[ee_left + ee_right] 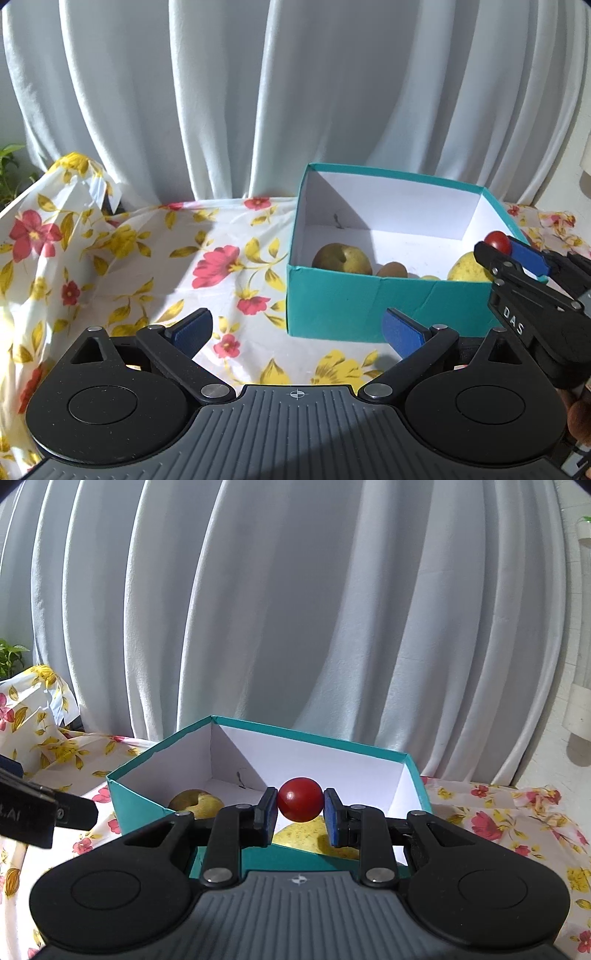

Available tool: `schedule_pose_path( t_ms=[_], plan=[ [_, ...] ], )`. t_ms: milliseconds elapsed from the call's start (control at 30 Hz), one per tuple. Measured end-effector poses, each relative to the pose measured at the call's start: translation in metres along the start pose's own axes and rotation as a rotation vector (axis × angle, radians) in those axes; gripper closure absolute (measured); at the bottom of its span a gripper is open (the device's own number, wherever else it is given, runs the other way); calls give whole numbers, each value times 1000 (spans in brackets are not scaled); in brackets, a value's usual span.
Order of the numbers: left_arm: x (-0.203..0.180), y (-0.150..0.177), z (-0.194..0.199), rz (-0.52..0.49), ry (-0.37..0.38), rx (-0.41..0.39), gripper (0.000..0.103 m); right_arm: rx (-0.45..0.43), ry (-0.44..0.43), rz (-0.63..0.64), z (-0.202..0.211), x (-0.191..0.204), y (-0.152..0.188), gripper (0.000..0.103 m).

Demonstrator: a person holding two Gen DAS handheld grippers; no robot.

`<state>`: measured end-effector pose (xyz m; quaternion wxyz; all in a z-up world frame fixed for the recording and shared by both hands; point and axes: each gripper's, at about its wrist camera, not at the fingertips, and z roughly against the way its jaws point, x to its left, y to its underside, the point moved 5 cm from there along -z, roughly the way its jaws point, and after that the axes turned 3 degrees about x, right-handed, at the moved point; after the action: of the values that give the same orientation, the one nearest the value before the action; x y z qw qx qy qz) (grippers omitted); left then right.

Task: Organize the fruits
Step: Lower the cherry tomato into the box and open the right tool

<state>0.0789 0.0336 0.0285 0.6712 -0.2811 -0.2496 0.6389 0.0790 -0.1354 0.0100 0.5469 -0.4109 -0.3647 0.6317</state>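
Wide-spread and holding nothing, the left gripper [297,328] fills the bottom of the left wrist view over the flowered cloth [122,236]. Right of centre stands the teal box [369,302] with a pear [341,258] and other fruit inside. At the right edge the right gripper [498,247] carries a small red fruit [496,240].

From the right wrist, the narrow fingers [267,814] pinch that red fruit [300,799] at frame centre, above the box's near wall [140,805].
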Motion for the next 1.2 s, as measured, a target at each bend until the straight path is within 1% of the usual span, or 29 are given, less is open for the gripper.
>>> schedule_pose_path(
  t_ms=[100, 233, 333, 467, 933, 967, 1000, 1067, 1200],
  plan=[
    [0, 5, -3, -4, -15, 22, 2, 27, -16, 12, -13, 6, 1, 77],
    [-5, 9, -8, -39, -31, 48, 2, 62, -29, 24, -25, 11, 6, 77],
    [-9, 13, -9, -53, -25, 63, 2, 76, -30, 34, -32, 13, 9, 77],
    [-11, 16, -8, -65, -23, 68, 2, 77, -27, 54, -36, 15, 10, 77],
    [-8, 17, -8, -43, -22, 95, 1, 76, -23, 83, -39, 18, 9, 76],
    [-8, 17, -9, -40, -21, 100, 1, 75, -21, 83, -39, 18, 9, 73],
    [-7, 17, -9, -38, -21, 105, 1, 72, -14, 84, -39, 18, 8, 65],
    [-7, 17, -11, -34, -23, 114, 1, 67, -10, 81, -39, 17, 9, 59],
    [-7, 18, -11, -33, -20, 120, 1, 66, -15, 66, -36, 14, 8, 57]
  ],
)
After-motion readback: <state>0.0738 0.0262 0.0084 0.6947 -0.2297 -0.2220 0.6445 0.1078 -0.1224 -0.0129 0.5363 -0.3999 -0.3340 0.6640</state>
